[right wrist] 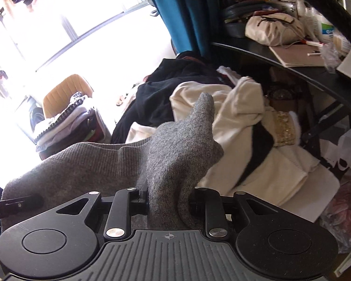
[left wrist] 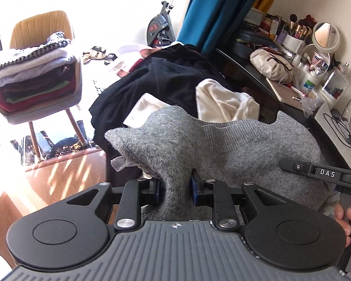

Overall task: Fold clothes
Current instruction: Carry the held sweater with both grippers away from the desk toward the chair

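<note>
A grey knit sweater (left wrist: 222, 145) hangs between my two grippers, held up in the air. My left gripper (left wrist: 175, 188) is shut on one bunched top corner of it. My right gripper (right wrist: 169, 201) is shut on the other top corner of the grey sweater (right wrist: 175, 154), which sticks up past the fingers. The ribbed neckline sags between them. The right gripper also shows at the right edge of the left wrist view (left wrist: 320, 172). Behind the sweater lies a pile of unfolded black clothes (left wrist: 156, 82) and cream clothes (right wrist: 257, 140).
A tan chair (left wrist: 42, 46) at the left holds a stack of folded clothes (left wrist: 32, 75). A black desk (left wrist: 257, 75) cluttered with cosmetics and a round mirror (left wrist: 326, 36) runs along the right. A teal curtain (left wrist: 217, 7) hangs behind. An exercise bike (left wrist: 161, 21) stands by the window.
</note>
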The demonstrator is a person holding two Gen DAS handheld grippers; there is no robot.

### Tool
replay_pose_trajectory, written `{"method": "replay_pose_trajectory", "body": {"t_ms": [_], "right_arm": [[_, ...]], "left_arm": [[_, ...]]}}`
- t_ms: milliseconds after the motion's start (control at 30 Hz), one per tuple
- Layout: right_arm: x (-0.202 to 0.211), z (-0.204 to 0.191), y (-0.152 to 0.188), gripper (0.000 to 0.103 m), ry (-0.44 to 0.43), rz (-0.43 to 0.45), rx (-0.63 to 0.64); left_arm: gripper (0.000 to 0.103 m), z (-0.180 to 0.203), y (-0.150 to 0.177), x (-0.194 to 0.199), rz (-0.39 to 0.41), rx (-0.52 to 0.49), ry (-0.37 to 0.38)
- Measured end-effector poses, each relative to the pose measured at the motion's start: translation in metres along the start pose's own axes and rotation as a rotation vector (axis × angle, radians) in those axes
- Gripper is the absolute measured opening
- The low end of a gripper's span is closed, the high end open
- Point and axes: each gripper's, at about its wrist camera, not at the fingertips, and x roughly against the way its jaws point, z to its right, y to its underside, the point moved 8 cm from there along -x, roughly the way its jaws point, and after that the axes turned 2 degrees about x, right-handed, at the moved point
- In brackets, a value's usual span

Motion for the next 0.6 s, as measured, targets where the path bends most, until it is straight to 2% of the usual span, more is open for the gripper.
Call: {"method": "replay_pose_trajectory", "body": {"t_ms": [133,267,433,600], "right_arm": [[-0.042,-0.076,-0.011,0.022,-0.025,0.005,-0.01],[-0.073,-0.13,-0.024,0.022,-0.025,0.014,0.043],[-0.113,-0.171,-0.044,0.022,-0.027,0.022,0.08],[-0.171,-0.195,-0.069,0.022,-0.056,-0.005,0.066]], "left_arm": [[0.024,-0.071,-0.035,0.005,0.006,-0.002,-0.016],[0.024,-0.125,-0.059,-0.005,0.011,0.046,-0.005],[0.024,-0.169,-0.085,-0.028,-0.004,0.083,-0.006],[0.024,-0.209,-0.127,-0.053,-0.015,0.088,-0.028]]}}
